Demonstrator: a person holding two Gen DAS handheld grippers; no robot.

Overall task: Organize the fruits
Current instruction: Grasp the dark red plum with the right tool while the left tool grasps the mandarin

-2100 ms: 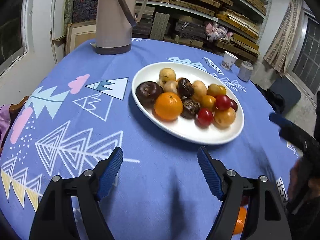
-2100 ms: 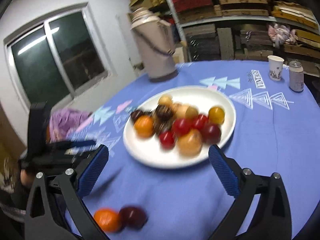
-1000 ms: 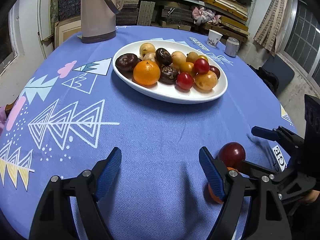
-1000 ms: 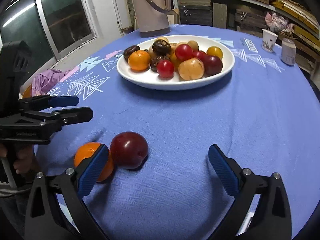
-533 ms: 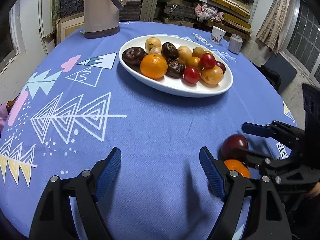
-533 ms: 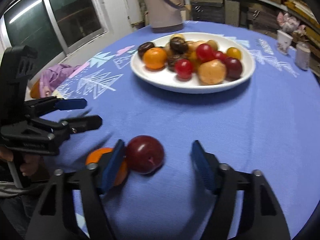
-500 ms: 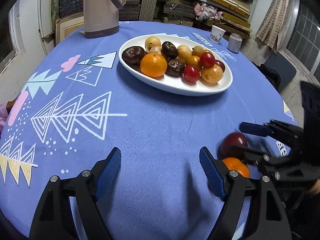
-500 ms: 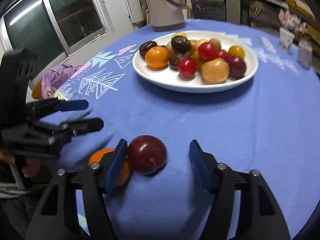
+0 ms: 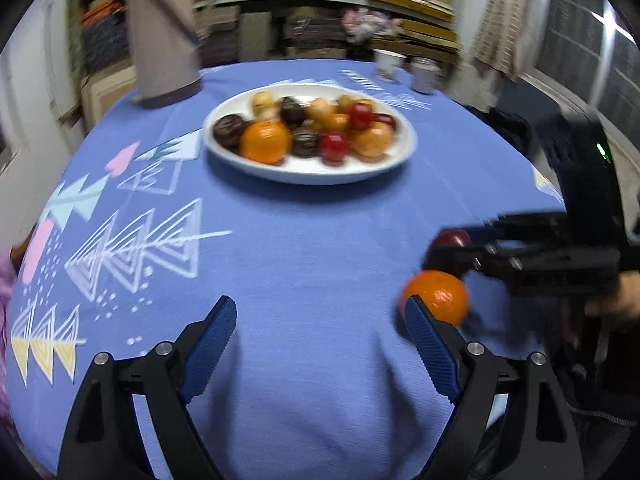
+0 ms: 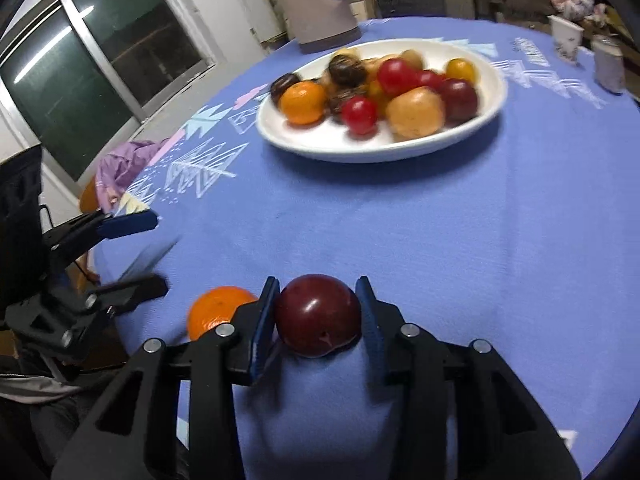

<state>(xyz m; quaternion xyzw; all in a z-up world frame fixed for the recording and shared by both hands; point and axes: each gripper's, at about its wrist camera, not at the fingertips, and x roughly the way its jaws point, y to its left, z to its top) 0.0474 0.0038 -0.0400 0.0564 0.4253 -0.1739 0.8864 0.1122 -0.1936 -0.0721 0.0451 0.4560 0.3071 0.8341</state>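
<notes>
A white plate (image 9: 384, 168) (image 10: 460, 136) holding several fruits sits mid-table on the blue tablecloth. My right gripper (image 10: 318, 316) is shut on a dark red plum (image 10: 318, 320) near the table's front edge; the plum also shows in the left wrist view (image 9: 450, 242), between the right gripper's fingers. A loose orange (image 10: 218, 312) (image 9: 438, 298) lies on the cloth right beside the plum. My left gripper (image 9: 320, 344) is open and empty, with the orange just past its right fingertip.
A tall beige thermos (image 9: 164, 36) (image 10: 320, 4) stands at the table's far side. A paper cup (image 9: 386, 65) (image 10: 566, 38) and a can (image 9: 424, 76) (image 10: 608, 66) stand at the far right. A purple cloth (image 10: 128, 164) lies off the table's left edge.
My right gripper has closed its jaws around the dark red plum. My left gripper has shifted so the orange now lies beside its right finger.
</notes>
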